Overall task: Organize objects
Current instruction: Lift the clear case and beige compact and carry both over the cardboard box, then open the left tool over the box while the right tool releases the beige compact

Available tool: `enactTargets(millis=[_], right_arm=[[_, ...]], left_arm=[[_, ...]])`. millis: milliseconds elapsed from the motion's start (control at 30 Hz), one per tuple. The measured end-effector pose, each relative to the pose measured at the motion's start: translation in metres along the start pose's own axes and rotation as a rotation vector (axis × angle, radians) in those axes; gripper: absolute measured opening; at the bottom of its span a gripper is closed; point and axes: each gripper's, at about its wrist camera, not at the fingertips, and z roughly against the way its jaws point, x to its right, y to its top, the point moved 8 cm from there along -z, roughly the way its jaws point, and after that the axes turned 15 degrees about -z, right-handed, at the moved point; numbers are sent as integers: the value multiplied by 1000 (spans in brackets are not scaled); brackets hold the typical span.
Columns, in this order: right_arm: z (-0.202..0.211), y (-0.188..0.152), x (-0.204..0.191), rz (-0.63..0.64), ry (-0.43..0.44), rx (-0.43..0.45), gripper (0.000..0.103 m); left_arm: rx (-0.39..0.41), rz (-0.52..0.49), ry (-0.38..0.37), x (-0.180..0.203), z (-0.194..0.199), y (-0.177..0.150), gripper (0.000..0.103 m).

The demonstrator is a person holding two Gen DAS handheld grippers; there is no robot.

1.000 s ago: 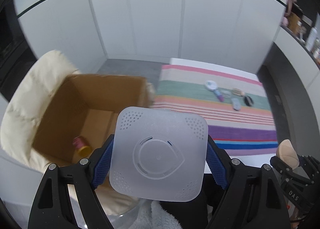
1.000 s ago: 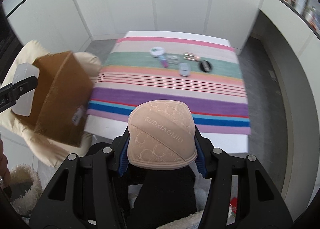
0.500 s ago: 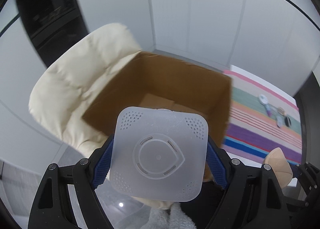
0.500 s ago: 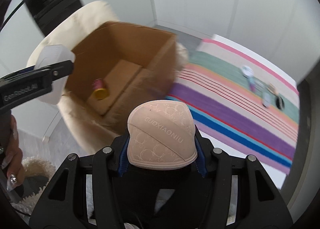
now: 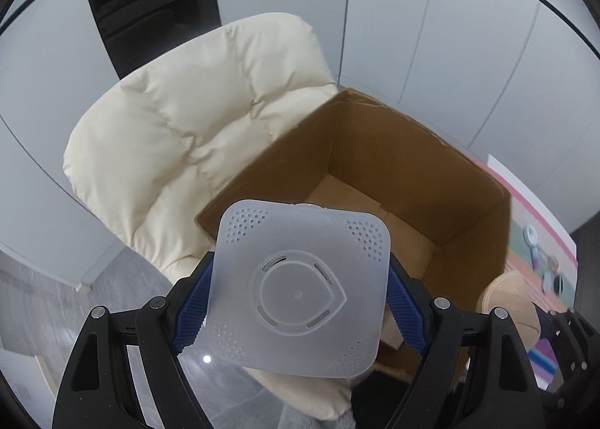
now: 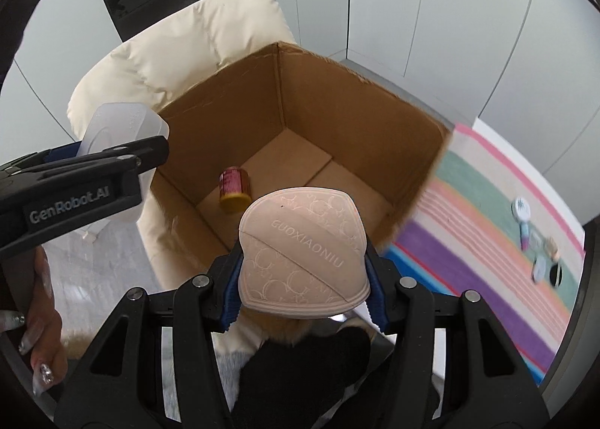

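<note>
My left gripper (image 5: 298,301) is shut on a frosted white square case (image 5: 298,288), its blue pads pressed against both sides. It hangs over the near rim of an open cardboard box (image 5: 393,151). My right gripper (image 6: 302,275) is shut on a pink padded case (image 6: 302,252) printed with letters, just above the box's (image 6: 337,99) near edge. Inside the box lies a small pink jar with a yellow lid (image 6: 234,189). In the right wrist view the left gripper (image 6: 120,151) and its white case (image 6: 120,127) show at the left.
The box rests on a cream padded chair (image 5: 195,110). To the right is a striped cloth (image 6: 506,226) with several small items (image 6: 536,241) on it. White wall panels stand behind. A person's hand (image 6: 37,316) with long nails holds the left gripper.
Both views have swung left from the striped cloth toward the chair and box. The box now sits closer and more centred. Both cases stay gripped.
</note>
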Motion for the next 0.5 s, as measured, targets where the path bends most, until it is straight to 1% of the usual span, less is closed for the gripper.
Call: enactTargets(millis=[67,100,167,233,267,300,333,500], right_arm=[[-7,8,-1,7,-11,16,57],[-8,12,-1,4,-15,23,60],[-8,20,-2,-1,-17,38,63],[-8,26,-5,13,-10,55,65],[-7,27,-6,23,-14,65,71],[-6,28,-7,31,-22,75,80],[-6,28,-8,39,-27,83,83],[-6,28,-13,61,-28,96,85]], left_arm=[[8,8,5,-4,-4,6,85],[16,6,9,-4,-3,9,85],[38,-13,22,-4,-1,14,86],[43,-24,34,-3,0,17,97],[50,-19,26,-3,1,18,103],[61,-15,11,-2,2,19,103],[65,-16,2,-2,2,19,103],[63,-23,12,-1,3,19,103]])
